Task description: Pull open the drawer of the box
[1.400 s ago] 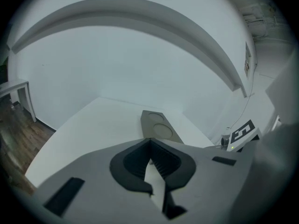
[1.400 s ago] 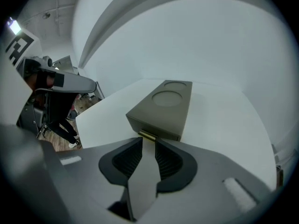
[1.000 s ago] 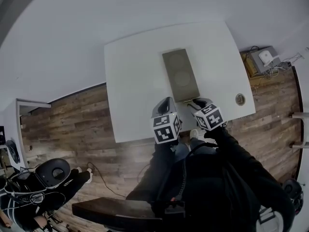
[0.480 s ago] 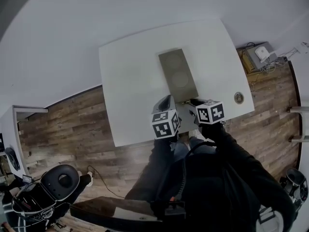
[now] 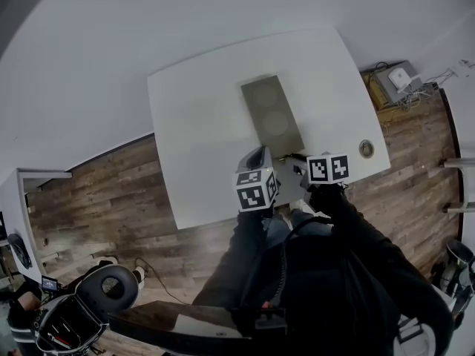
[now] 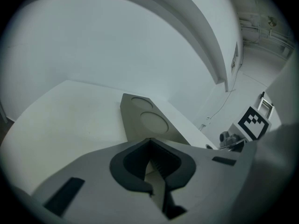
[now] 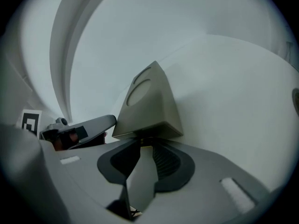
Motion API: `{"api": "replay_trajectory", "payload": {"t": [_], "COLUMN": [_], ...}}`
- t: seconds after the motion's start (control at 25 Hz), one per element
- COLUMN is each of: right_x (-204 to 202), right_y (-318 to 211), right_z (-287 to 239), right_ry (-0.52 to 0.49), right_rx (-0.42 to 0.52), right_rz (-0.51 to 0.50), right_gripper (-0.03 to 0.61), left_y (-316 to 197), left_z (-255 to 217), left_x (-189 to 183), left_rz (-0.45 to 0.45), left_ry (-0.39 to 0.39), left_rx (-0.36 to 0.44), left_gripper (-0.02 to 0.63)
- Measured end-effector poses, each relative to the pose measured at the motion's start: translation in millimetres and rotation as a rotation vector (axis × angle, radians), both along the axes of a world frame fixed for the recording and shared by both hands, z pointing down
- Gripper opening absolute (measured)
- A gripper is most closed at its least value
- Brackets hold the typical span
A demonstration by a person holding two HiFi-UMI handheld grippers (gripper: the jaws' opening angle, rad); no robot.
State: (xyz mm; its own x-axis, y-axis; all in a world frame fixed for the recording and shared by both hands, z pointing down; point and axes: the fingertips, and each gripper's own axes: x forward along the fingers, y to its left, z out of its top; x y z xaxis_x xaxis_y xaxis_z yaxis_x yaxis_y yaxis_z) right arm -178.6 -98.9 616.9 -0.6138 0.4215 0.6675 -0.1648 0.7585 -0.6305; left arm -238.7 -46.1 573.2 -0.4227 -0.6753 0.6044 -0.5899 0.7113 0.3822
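A long olive-grey box (image 5: 271,117) lies on the white table (image 5: 200,124), with two round marks on its top (image 6: 149,120). My right gripper (image 5: 295,159) points at the box's near end. In the right gripper view its tips (image 7: 141,141) sit at the lower front edge of the box (image 7: 149,101). Its jaws have just been closing, a narrow gap still shows, and I see nothing gripped between them. My left gripper (image 5: 257,158) hovers just left of that same end. Its jaws (image 6: 149,141) are shut and hold nothing.
A small round metal disc (image 5: 366,149) sits in the table near its right corner. A box with cables (image 5: 397,80) stands on the wooden floor to the right. A round dark device (image 5: 104,291) is at the lower left. The person's dark sleeves fill the near side.
The right gripper has rolled, so its marker cube now faces up more squarely, and it has drifted a little to the right. The left gripper has moved slightly and dipped.
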Motion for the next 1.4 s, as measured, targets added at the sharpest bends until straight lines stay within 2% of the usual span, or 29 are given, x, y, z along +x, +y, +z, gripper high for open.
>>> {"api": "replay_trajectory", "payload": {"t": [0.24, 0.84, 1.04, 1.4], "right_x": [1.7, 1.7, -10.1, 8.6], "right_y": [-2.9, -5.4, -15.1, -6.3], "right_z": [1.5, 1.6, 5.4, 0.0], "right_ry": [0.046, 0.068, 0.073, 0.06], "right_rx": [-0.119, -0.205, -0.233, -0.249], "right_rz": [0.071, 0.131, 0.155, 0.151], "right_gripper": [0.064, 0.046, 0.043, 0.041], "left_y": [-0.1, -0.1, -9.3, -1.7], "left_z": [0.4, 0.5, 4.6, 0.2], "left_x": [1.6, 0.8, -13.1, 2.4], "left_rz": [0.004, 0.011, 0.012, 0.005], "left_ry": [-0.001, 0.019, 0.031, 0.018], "left_rx": [0.005, 0.006, -0.001, -0.001], "left_gripper": [-0.003, -0.003, -0.003, -0.003]}}
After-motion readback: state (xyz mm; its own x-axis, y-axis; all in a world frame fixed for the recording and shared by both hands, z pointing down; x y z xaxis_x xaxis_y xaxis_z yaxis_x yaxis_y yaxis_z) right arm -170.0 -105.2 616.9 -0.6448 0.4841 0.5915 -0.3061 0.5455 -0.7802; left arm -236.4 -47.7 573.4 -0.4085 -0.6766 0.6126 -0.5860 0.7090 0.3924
